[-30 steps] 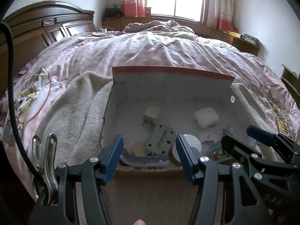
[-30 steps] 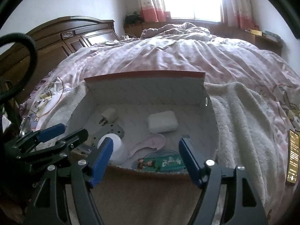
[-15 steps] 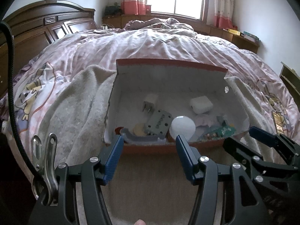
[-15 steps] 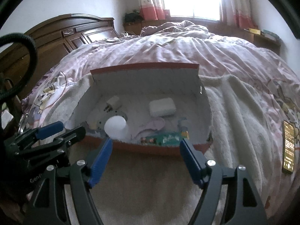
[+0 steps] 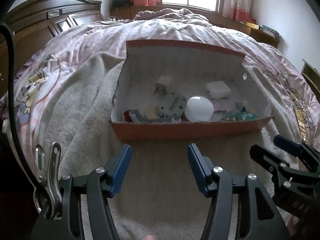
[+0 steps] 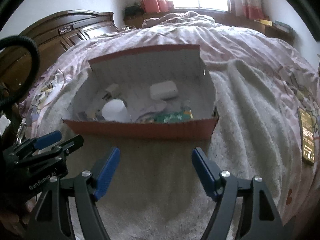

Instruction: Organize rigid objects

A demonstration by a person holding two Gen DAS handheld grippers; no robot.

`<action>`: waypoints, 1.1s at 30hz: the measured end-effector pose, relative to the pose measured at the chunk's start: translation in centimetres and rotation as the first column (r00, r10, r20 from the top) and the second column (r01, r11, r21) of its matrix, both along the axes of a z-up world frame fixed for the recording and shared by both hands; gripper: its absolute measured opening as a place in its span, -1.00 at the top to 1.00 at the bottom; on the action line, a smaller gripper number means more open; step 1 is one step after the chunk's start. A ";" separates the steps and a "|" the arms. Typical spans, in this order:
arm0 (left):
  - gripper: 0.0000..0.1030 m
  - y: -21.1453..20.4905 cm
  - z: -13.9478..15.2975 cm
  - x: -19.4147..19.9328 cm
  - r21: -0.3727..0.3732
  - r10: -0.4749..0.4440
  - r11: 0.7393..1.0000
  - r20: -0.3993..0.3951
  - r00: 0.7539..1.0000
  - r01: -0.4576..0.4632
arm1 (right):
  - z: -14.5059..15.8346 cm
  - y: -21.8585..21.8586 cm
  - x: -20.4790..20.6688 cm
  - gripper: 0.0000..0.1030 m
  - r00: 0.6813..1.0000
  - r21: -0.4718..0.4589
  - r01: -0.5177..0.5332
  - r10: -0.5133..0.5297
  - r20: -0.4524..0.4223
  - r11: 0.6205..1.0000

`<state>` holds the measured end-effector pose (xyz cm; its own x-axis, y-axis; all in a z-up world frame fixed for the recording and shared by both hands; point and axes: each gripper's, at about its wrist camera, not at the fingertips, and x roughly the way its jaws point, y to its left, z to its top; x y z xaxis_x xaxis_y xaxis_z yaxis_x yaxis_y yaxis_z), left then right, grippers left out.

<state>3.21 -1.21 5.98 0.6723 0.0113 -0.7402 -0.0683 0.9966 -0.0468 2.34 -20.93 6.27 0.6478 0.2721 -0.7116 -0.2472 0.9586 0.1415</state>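
Cardboard box [image 5: 188,130]: ahead of both grippers, on the bed's towel [image 5: 76,108]
Contents: white bulb [image 5: 199,109], plug [image 5: 163,85], white case [image 5: 218,89]
Left gripper [image 5: 159,167]: parted, empty
Right gripper [image 6: 156,169]: wider apart, empty

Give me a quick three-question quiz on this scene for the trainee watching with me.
1. True or false: the left gripper holds something.
2. What does the box sit on: A) bare floor B) white towel C) wooden desk?
3. Fill in: the white round bulb lies ____ the box.

Key: 1 false, both it and the right gripper are open and empty. 2 B. 3 inside.
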 end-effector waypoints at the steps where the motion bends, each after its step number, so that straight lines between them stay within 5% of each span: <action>1: -0.15 0.0 -0.2 0.0 -0.002 0.000 1.000 -0.005 1.000 0.000 | -0.2 0.0 0.0 -0.52 1.000 -0.004 0.002 -0.002 -0.003 1.000; 33: -0.15 -0.1 -4.4 1.6 0.016 -0.004 1.000 -0.063 0.998 0.005 | -4.4 0.6 1.4 -0.53 0.994 -0.094 0.058 -0.065 -0.082 0.994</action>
